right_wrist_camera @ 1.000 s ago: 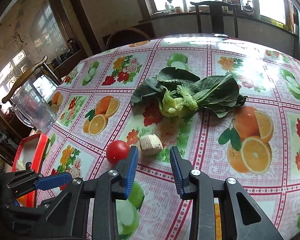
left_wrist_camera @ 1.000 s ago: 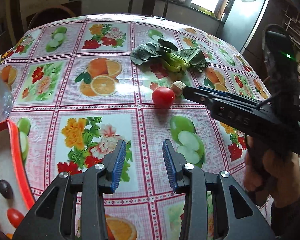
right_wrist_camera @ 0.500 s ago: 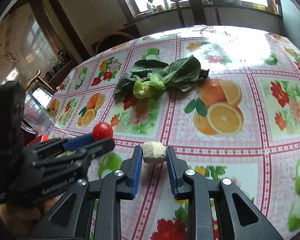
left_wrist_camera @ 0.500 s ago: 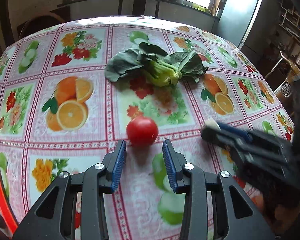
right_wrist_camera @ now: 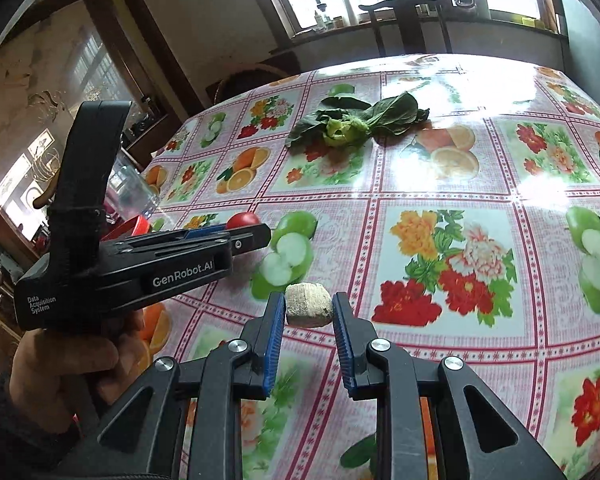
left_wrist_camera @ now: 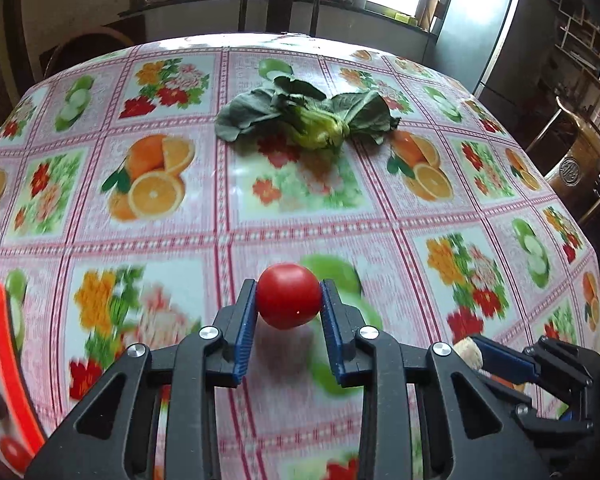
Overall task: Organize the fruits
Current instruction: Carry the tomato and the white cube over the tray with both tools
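My left gripper (left_wrist_camera: 288,300) is shut on a red tomato (left_wrist_camera: 288,295) and holds it just above the tablecloth. The tomato also shows in the right wrist view (right_wrist_camera: 242,220), between the left gripper's fingers (right_wrist_camera: 220,236). My right gripper (right_wrist_camera: 308,308) is shut on a pale beige chunk (right_wrist_camera: 309,305) and holds it above the table. The chunk (left_wrist_camera: 469,354) and the right gripper's blue pad (left_wrist_camera: 504,360) show at the lower right of the left wrist view.
A bunch of leafy greens (left_wrist_camera: 304,118) lies at the table's far middle, also in the right wrist view (right_wrist_camera: 352,124). A red-rimmed tray (left_wrist_camera: 4,344) with small fruits is at the left edge. A clear plastic container (right_wrist_camera: 134,192) stands beyond it. Chairs surround the table.
Both grippers closed on their objects: the left on the tomato, the right on the beige chunk. Both now hold them lifted off the cloth and drawn back toward the near side.
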A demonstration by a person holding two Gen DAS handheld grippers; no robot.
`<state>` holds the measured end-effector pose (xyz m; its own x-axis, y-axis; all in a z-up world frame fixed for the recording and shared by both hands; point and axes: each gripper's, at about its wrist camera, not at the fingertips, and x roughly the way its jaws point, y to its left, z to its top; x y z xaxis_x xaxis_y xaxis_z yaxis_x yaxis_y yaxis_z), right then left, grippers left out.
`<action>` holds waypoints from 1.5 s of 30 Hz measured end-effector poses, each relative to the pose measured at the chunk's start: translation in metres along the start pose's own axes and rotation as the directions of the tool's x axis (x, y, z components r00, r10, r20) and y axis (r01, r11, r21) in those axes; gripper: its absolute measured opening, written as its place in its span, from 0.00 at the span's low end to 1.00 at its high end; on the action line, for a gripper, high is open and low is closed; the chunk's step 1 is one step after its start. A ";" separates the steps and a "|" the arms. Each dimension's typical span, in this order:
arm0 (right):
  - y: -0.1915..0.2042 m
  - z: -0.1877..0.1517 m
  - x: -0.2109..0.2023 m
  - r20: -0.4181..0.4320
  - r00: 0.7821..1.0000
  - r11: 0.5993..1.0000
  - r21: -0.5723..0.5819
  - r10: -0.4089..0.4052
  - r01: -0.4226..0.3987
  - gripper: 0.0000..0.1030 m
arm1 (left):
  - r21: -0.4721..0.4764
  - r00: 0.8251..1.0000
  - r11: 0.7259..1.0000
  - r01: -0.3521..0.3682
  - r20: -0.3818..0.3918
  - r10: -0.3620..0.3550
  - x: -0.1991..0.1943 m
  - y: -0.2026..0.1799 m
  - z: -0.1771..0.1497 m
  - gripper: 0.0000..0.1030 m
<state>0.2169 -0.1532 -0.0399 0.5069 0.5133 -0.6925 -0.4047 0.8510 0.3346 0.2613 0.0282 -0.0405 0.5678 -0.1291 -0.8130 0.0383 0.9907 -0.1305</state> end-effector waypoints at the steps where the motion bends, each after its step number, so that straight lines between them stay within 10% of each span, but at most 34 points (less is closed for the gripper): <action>1: 0.004 -0.004 -0.004 -0.001 1.000 1.000 -0.004 0.007 -0.007 0.24 | -0.011 1.000 1.000 0.005 0.001 -0.005 -0.007 0.002 -0.008 0.27; 20: 0.105 -0.070 -0.067 -0.012 0.989 0.983 -0.115 0.146 -0.147 0.24 | -0.119 0.994 0.993 -0.021 0.106 0.034 -0.142 0.034 -0.129 0.27; 45: 0.202 -0.106 -0.063 -0.095 0.970 0.932 -0.271 0.223 -0.240 0.24 | -0.212 0.979 0.971 -0.113 0.143 0.145 -0.208 0.094 -0.213 0.27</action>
<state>0.0218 -0.0253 0.0037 0.3291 0.6769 -0.6584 -0.7051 0.6399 0.3055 -0.0283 0.1391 -0.0046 0.6787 0.0236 -0.7340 -0.2012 0.9672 -0.1550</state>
